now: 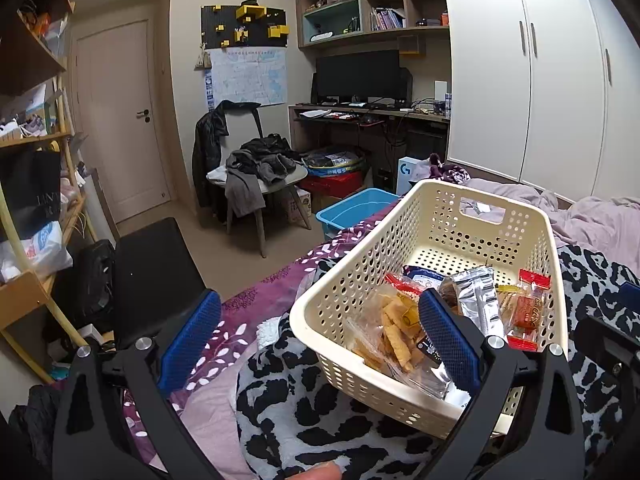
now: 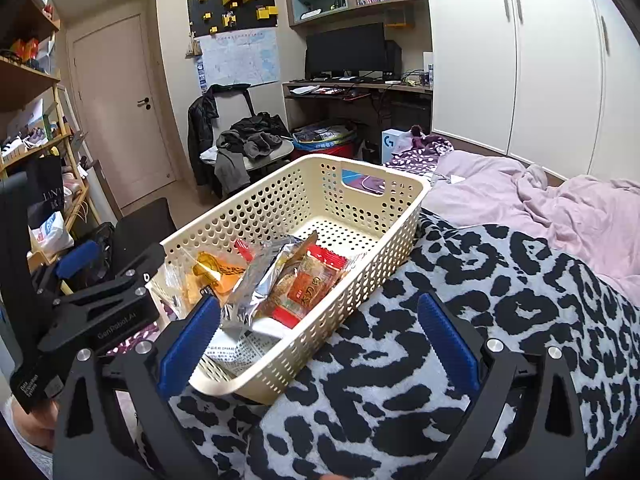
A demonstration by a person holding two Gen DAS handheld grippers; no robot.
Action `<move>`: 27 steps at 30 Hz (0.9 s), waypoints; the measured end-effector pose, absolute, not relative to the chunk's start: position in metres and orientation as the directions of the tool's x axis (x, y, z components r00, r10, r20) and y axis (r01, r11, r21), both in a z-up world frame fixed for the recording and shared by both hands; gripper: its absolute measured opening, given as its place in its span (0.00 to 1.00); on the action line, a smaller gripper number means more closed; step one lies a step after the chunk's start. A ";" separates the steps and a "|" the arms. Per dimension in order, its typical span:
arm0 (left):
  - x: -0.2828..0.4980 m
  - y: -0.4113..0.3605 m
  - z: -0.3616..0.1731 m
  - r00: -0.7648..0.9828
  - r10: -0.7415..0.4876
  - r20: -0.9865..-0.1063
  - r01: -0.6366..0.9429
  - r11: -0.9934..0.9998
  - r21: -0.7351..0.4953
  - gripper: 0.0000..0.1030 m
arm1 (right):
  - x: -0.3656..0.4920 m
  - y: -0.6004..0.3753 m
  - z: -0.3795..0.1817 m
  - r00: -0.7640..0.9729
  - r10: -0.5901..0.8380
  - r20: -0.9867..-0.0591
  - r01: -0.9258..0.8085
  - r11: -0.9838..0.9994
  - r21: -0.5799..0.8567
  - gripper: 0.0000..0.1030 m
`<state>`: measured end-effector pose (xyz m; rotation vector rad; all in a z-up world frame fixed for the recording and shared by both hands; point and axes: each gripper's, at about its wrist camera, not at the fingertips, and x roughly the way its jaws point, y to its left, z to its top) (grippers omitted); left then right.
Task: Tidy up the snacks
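Several snack packets (image 2: pixel 288 280) already lie in the cream basket (image 2: pixel 372 236), heaped toward six o'clock. Both the left gripper (image 1: pixel 320 340) and the right gripper (image 2: pixel 320 340) gape wide, empty. No loose snacks show outside; sorting looks nearly done.

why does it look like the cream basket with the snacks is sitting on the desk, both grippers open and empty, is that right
Not quite: the cream basket sits on the black-and-white patterned blanket on the bed, not on the desk; the right wrist view shows it. The snacks are in it, and the left gripper and right gripper are open and empty.
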<state>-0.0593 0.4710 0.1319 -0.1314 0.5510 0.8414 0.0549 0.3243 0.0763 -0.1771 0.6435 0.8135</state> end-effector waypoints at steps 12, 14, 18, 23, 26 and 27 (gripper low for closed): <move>-0.071 0.466 0.142 0.523 0.699 -0.488 -0.745 0.653 0.137 0.98 | 0.029 0.319 0.081 0.590 0.566 -0.576 -0.709 0.705 -0.033 0.95; -0.073 0.463 0.143 0.518 0.707 -0.482 -0.746 0.649 0.149 0.98 | 0.026 0.322 0.082 0.584 0.571 -0.577 -0.719 0.694 -0.042 0.95; -0.074 0.459 0.145 0.508 0.719 -0.475 -0.746 0.643 0.176 0.98 | 0.021 0.323 0.082 0.581 0.578 -0.573 -0.727 0.685 -0.045 0.95; -0.075 0.457 0.146 0.503 0.727 -0.468 -0.748 0.637 0.187 0.98 | 0.016 0.325 0.085 0.607 0.561 -0.563 -0.720 0.689 -0.089 0.95; -0.076 0.456 0.146 0.500 0.730 -0.465 -0.746 0.636 0.196 0.98 | 0.013 0.325 0.084 0.608 0.562 -0.561 -0.723 0.684 -0.098 0.95; -0.075 0.455 0.146 0.500 0.731 -0.464 -0.746 0.636 0.199 0.98 | 0.012 0.326 0.084 0.610 0.559 -0.561 -0.722 0.684 -0.104 0.95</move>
